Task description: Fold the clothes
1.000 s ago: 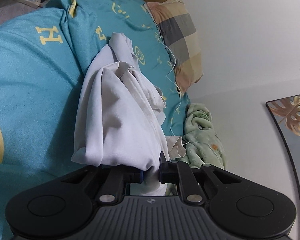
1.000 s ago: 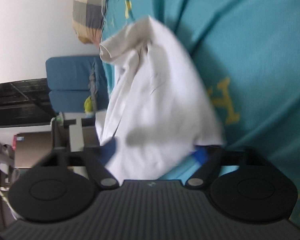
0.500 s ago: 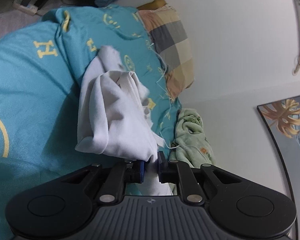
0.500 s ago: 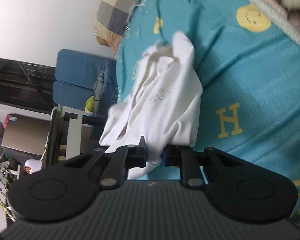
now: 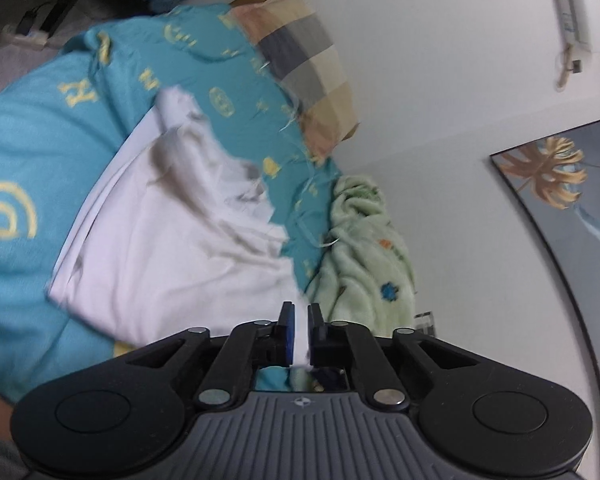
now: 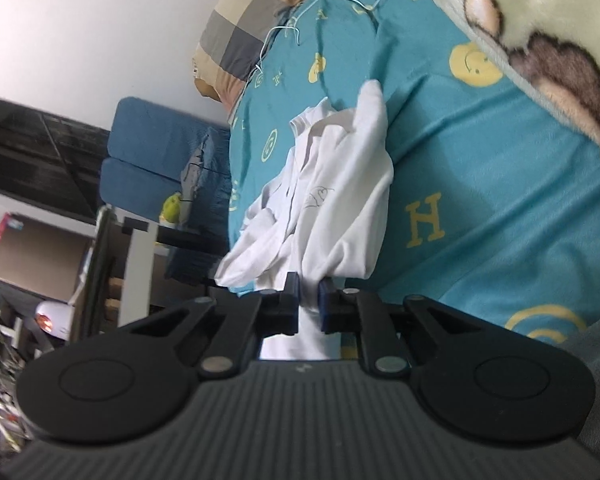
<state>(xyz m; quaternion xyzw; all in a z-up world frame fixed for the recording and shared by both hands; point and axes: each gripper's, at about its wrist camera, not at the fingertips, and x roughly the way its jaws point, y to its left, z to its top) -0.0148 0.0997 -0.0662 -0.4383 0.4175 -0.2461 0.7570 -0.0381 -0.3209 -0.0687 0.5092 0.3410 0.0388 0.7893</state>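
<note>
A white garment (image 5: 172,248) lies crumpled on the teal bedspread (image 5: 28,140), one end lifted towards me. In the left wrist view a thin edge of it passes between the blue pads of my left gripper (image 5: 299,312), whose jaws are opening slightly while still pinching the cloth. From the right wrist view the same white garment (image 6: 340,208), with a small line drawing on it, hangs in bunched folds. My right gripper (image 6: 309,284) is closing its jaws on a fold of it. The cloth fills the narrow gap between the pads.
A checked pillow (image 5: 300,64) lies against the white wall at the bed's head, with a green fleece blanket (image 5: 364,248) beside it. A cream plush blanket (image 6: 540,40) covers the bed's far side. A blue sofa (image 6: 152,152) and cluttered furniture (image 6: 40,240) stand past the bed's edge.
The right gripper went from wide open around the cloth to pinching it. Both grippers rose and pulled back, so the garment is drawn out longer over the bedspread.
</note>
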